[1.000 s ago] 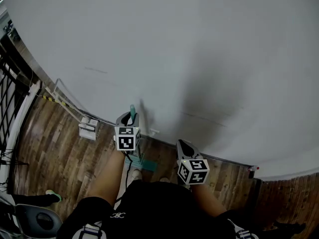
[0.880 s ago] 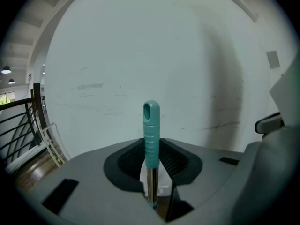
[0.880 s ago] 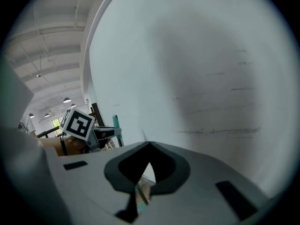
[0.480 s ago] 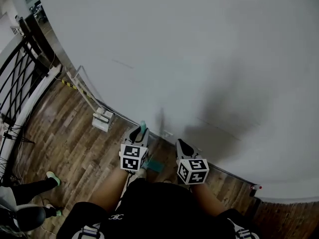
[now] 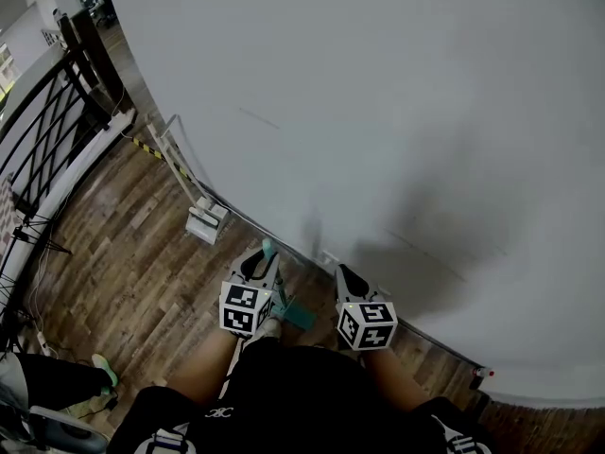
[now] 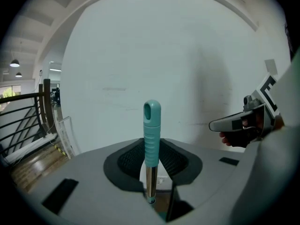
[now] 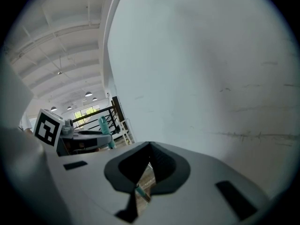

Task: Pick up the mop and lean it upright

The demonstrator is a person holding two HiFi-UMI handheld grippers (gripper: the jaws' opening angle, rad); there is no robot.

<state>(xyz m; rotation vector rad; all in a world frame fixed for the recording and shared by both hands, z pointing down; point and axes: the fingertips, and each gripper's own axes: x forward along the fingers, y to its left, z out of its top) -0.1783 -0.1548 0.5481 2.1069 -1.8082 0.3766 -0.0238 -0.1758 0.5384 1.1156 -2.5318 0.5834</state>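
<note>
One grip only: left gripper [image 6: 151,159] clamps the mop [image 6: 152,125], right gripper [image 7: 149,150] closed, empty, so I fear it pivots off the wall [image 5: 397,112].

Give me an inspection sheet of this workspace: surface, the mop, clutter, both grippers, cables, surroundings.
Surface: wood plank floor meeting a white wall.
Job's things: mop handle roughly upright near the wall; teal mop head on the floor.
Clutter: white boxy item at the wall base, type unclear.
Grippers: left gripper shut on the mop handle; right gripper shut, empty.
Cables: thin line, likely a cable, on the floor by the railing.
Surroundings: black railing; striped strip along the wall; a bystander's leg.
</note>
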